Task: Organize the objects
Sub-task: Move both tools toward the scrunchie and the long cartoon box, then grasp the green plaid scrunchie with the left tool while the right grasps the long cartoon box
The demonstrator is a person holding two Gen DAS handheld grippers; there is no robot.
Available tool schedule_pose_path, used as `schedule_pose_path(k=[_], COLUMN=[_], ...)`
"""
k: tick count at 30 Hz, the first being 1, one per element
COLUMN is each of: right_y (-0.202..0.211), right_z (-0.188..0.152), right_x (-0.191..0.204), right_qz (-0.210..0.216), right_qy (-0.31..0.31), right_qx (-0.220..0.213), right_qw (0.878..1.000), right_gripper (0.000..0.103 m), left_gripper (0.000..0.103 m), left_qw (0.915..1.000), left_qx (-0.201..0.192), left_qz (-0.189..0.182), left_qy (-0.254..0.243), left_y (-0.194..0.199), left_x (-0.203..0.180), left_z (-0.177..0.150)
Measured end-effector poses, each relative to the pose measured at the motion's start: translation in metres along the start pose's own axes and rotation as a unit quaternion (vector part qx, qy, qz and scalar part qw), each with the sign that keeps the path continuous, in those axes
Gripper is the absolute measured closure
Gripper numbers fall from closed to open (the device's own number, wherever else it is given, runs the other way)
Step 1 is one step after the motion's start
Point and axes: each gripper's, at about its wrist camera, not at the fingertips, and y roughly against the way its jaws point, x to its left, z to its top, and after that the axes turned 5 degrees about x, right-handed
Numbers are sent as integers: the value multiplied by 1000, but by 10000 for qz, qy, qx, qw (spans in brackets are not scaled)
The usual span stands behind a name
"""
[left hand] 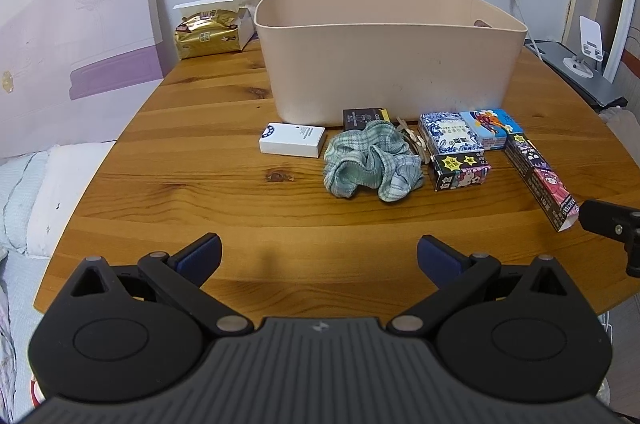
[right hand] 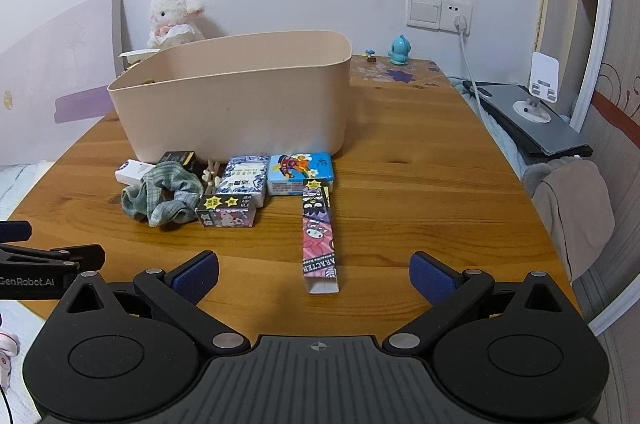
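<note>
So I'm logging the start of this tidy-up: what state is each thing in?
left tool: open, empty
right tool: open, empty
beige bin: upright, open-topped
long carton: lying flat, near end open
green scrunchie: bunched on table
white box: lying flat

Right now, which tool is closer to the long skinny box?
Right. The right tool sits just behind the long skinny box; the left tool hangs farther away, off to the box's left.
</note>
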Motion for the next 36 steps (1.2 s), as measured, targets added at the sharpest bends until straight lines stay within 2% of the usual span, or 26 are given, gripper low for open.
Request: schedule_pose_path(k=[11,15,25,30,33,35,36], right_y=[-31,-44,-77,-92,-97,-98,-98], right_z=[12,17,32,33,33,33,33], right_x=[-3,-4,-9,-7,-5,-3,-1], right_qz=[65,104,191,137,181,168,148], right_qy=[-22,-36,-30,70,113,174,238], right_qx=[204,296,579,751,812,794,789], right_qw=[9998,9995,9981,9971,9965,9965,9965], right_gripper=[0,0,7,19,33,49,53], left_gripper=[0,0,0,4,17,30,34], left_qw=[9999,9996,9982,9977,9970,9963,9959], left_qx=[-63,-77,-122,-29,54,31,14], left_qz=[-117,-268,-578,-675,-767,-860,-898], left_qy=[-29,-5,-44,-35,-63,-76,-91], left_y=[-33,-46,-78,-96,-100,-99,-98], left_x=[2,3,-1,-3,-5,-6,-7], left_z=[19,27,42,46,45,45,45])
